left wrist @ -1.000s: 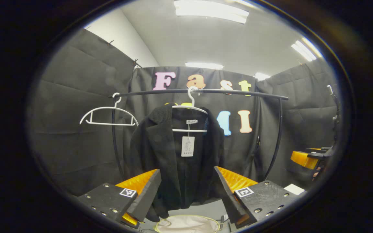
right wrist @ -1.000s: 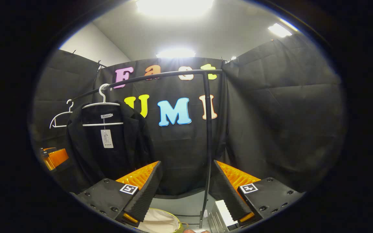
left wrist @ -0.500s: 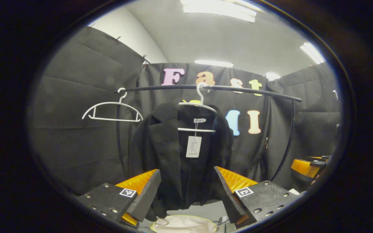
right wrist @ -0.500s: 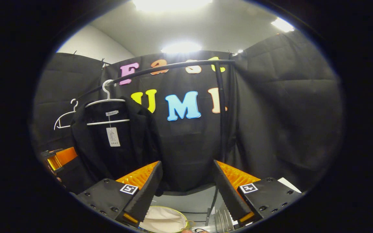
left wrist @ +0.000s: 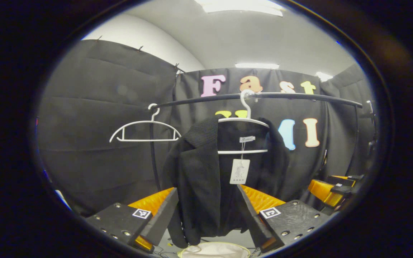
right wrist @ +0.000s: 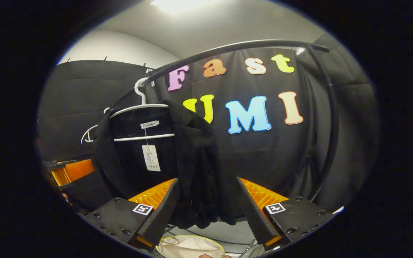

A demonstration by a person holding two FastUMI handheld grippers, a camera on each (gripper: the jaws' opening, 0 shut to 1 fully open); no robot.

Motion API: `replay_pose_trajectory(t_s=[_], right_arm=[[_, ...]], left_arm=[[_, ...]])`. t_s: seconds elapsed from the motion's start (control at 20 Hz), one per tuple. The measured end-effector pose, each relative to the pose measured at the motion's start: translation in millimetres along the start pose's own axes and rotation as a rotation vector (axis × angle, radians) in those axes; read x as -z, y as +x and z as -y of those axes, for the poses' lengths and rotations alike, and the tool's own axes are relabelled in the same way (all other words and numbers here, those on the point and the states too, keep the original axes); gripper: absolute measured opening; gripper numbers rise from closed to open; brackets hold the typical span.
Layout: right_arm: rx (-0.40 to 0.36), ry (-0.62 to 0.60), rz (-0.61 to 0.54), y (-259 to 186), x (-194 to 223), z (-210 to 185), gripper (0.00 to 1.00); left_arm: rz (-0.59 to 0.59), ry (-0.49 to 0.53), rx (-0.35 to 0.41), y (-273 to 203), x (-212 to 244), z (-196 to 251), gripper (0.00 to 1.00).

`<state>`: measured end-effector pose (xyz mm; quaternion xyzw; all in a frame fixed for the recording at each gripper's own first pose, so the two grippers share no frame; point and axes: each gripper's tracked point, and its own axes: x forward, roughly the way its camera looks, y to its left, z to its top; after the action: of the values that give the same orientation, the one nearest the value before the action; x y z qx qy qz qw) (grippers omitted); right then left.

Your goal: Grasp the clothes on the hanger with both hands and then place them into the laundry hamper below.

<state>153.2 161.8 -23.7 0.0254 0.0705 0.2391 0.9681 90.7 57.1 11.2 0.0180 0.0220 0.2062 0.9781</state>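
Hanging from white hanger (left wrist: 244, 120) on the rail (left wrist: 299, 96), black jacket (left wrist: 206, 179) with long axis vertical, hamper (right wrist: 190, 247) directly below. Left gripper (left wrist: 206, 211) and right gripper (right wrist: 206, 211) both spread wide, framing opposite front edges, apparently not yet touching, neither clearly nearer.

- The jacket (left wrist: 206, 179) is rendered in solid black; a ribbed texture is seen on its collar.
- The hanger (left wrist: 244, 120) carrying it is white, as is the bare hanger (left wrist: 145, 127) beside it.
- The hang tag (left wrist: 239, 171) is white with a grey printed figure.
- The rail (left wrist: 264, 96) is black.
- The laundry hamper (right wrist: 188, 247) is lined in cream and rimmed in yellow-green.
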Motion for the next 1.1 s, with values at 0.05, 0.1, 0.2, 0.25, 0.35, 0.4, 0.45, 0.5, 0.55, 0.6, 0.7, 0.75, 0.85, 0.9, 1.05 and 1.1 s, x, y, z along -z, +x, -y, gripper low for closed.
replay_pose_trajectory(t_s=[0.05,0.1,0.2,0.25,0.35,0.4,0.45,0.5,0.55,0.6,0.7,0.75,0.85,0.9,1.05,1.1], right_arm=[[-0.026,0.003,0.005,11.4,-3.0,-2.5,0.98],[-0.048,0.007,0.009,24.4,-6.3,-5.6,1.00],[-0.097,0.022,0.012,49.3,-11.4,-12.3,0.98],[-0.122,0.030,0.012,61.0,-13.8,-16.5,0.93],[-0.173,0.048,0.015,81.4,-16.7,-24.2,0.93],[-0.193,0.051,0.019,90.2,-17.7,-27.4,1.00],[-0.206,0.046,0.014,98.8,-17.6,-29.5,0.98],[-0.214,0.039,0.011,105.4,-16.8,-30.7,0.98],[-0.215,0.039,0.010,112.1,-17.3,-30.1,0.98],[-0.220,0.048,0.014,117.4,-17.9,-31.8,0.98],[-0.223,0.070,0.017,127.6,-19.0,-33.3,0.98],[-0.223,0.078,0.015,132.5,-19.8,-33.7,0.98],[-0.230,0.083,0.016,139.1,-21.4,-35.4,0.98],[-0.233,0.083,0.019,142.3,-21.9,-36.2,0.98],[-0.238,0.084,0.032,149.1,-25.9,-37.4,0.98],[-0.237,0.086,0.029,151.3,-25.5,-37.3,0.98]], left_arm=[[0.005,-0.016,-0.030,5.2,-2.4,-1.9,0.92],[0.012,-0.035,-0.056,11.0,-6.4,-2.3,0.92],[0.024,-0.058,-0.107,22.2,-11.8,-5.4,0.92],[0.029,-0.060,-0.134,27.5,-13.0,-8.6,0.92],[0.041,-0.054,-0.180,38.7,-15.4,-14.6,0.92],[0.046,-0.054,-0.196,41.8,-17.3,-16.2,0.92],[0.045,-0.056,-0.206,46.6,-16.9,-16.4,0.92],[0.044,-0.058,-0.212,53.1,-16.2,-15.8,0.92],[0.041,-0.059,-0.220,59.8,-13.7,-14.7,0.92],[0.041,-0.062,-0.234,65.1,-12.3,-15.5,0.92],[0.043,-0.087,-0.259,74.6,-8.8,-15.0,0.92],[0.043,-0.098,-0.262,78.9,-7.0,-12.1,0.92],[0.040,-0.094,-0.271,87.0,-5.7,-12.0,0.93],[0.034,-0.084,-0.273,90.6,-4.9,-11.5,0.93],[0.039,-0.072,-0.271,95.8,-7.7,-8.1,0.94],[0.033,-0.075,-0.272,96.4,-6.9,-7.1,0.93]])
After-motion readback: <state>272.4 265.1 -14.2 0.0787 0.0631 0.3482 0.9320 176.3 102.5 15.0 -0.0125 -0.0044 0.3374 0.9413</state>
